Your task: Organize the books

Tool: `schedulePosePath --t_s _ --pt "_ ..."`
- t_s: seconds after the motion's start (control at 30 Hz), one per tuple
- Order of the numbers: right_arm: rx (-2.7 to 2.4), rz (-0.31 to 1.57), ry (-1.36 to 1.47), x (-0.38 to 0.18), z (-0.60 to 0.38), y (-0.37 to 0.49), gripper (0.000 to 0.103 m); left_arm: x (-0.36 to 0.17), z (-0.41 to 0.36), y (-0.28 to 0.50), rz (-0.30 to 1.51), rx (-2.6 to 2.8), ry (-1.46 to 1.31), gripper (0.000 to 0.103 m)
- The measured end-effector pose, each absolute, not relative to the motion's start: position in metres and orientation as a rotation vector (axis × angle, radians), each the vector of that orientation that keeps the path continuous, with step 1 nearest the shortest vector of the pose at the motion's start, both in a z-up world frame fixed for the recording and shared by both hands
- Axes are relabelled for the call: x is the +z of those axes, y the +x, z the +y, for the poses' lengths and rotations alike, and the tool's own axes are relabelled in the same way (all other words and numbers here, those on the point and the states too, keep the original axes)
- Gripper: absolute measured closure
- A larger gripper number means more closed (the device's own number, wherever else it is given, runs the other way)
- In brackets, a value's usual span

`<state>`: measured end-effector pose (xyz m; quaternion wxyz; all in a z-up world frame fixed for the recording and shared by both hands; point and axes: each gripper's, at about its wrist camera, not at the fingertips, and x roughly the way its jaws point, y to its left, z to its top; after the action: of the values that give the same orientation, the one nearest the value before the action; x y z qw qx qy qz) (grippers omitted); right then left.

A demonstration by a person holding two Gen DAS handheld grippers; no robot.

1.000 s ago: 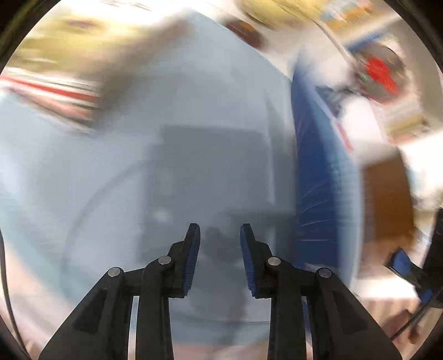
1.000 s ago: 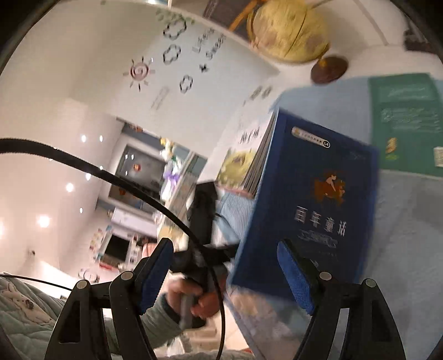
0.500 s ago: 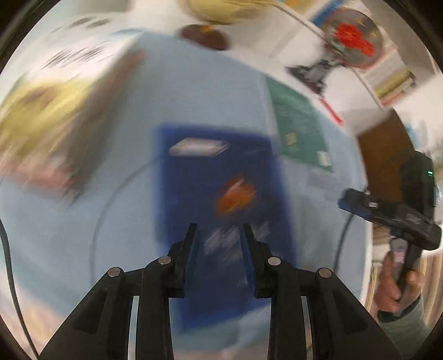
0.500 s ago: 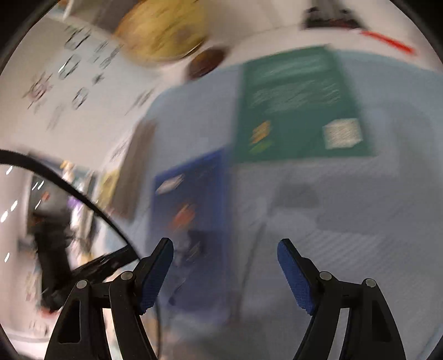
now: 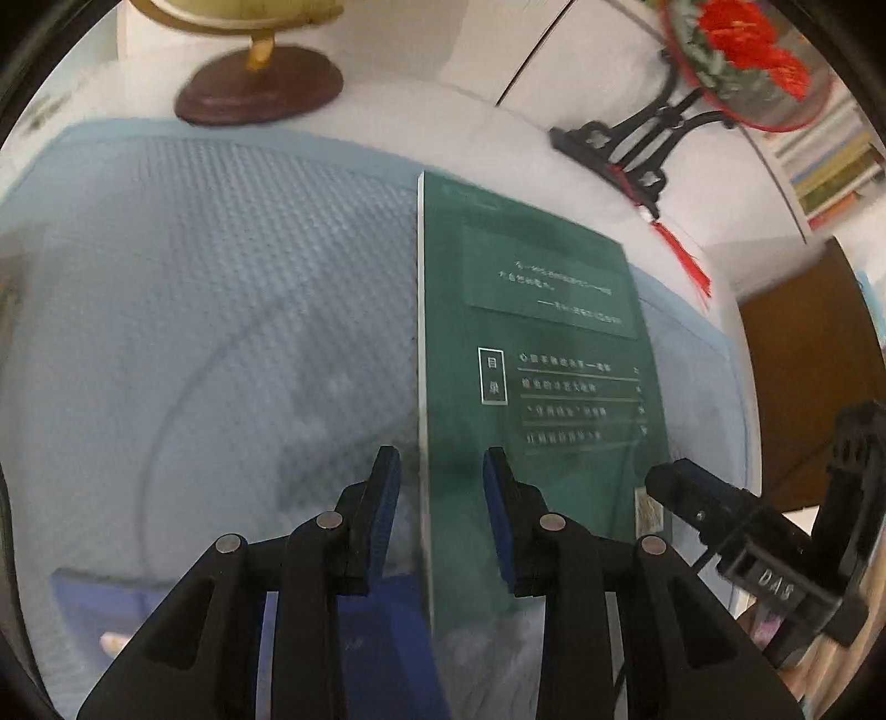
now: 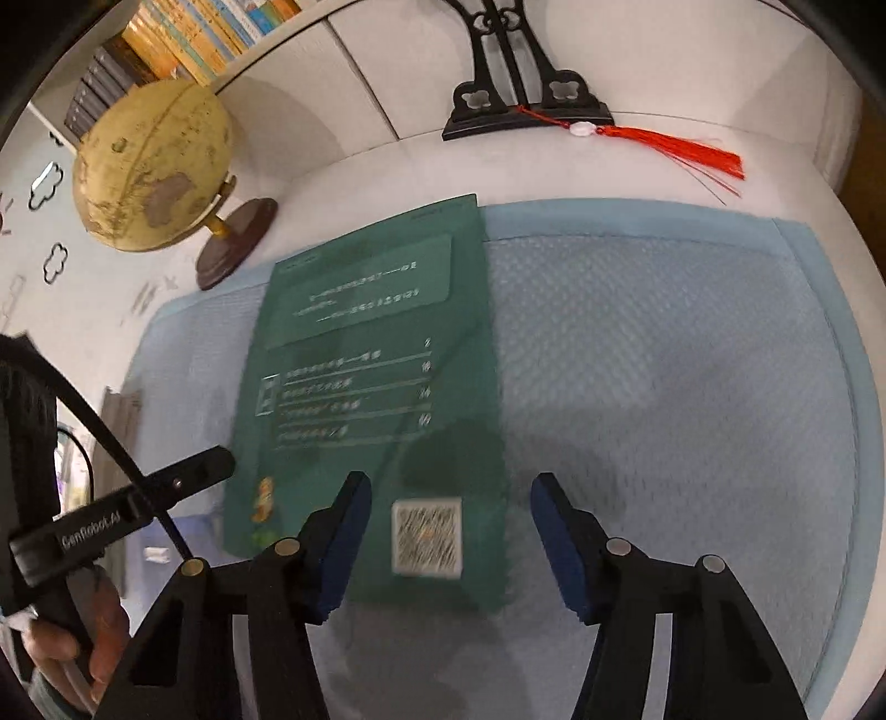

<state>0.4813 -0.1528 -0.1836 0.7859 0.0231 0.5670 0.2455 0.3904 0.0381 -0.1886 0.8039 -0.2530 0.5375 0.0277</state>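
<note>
A green book (image 5: 531,354) lies flat, back cover up, on the light blue mat (image 5: 221,277). My left gripper (image 5: 440,498) is open and hovers over the book's left edge, one finger on each side of that edge. A blue book (image 5: 376,642) lies on the mat just below it. In the right wrist view the green book (image 6: 376,376) lies ahead, and my right gripper (image 6: 448,531) is open wide over its near right corner by the QR code. The blue book (image 6: 183,543) shows low at the left there.
A globe (image 6: 149,166) on a dark wooden base (image 5: 260,88) stands beyond the mat at the left. A black ornament stand (image 6: 520,94) with a red tassel (image 6: 675,147) stands behind the mat. Bookshelves (image 6: 194,33) fill the back wall.
Both grippers have swung from the blue book to the green book. The blue book, upright a second ago, now lies flat on the mat. Both grippers stayed open.
</note>
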Motion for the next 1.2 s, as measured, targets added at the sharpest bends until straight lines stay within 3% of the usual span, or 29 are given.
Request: schedulePosePath --t_s 0.3,0.6,0.83,1.2 --pt "0.606 1.201 -0.012 -0.188 -0.153 0.470 0.040 -0.183 0.015 0.397 1.195 0.031 -0.445 0.074" --pt "0.633 1.324 0.374 -0.183 -0.259 0.430 0.040 -0.182 -0.040 0.381 1.271 -0.103 -0.356 0.074" --pt "0.822 1.227 0.782 -0.149 -0.323 0.404 0.040 -0.193 -0.050 0.359 1.289 -0.286 -0.574 0.074" --pt "1.192 1.168 0.667 -0.075 -0.188 0.394 0.041 -0.162 0.021 0.313 1.165 -0.139 -0.692 0.074"
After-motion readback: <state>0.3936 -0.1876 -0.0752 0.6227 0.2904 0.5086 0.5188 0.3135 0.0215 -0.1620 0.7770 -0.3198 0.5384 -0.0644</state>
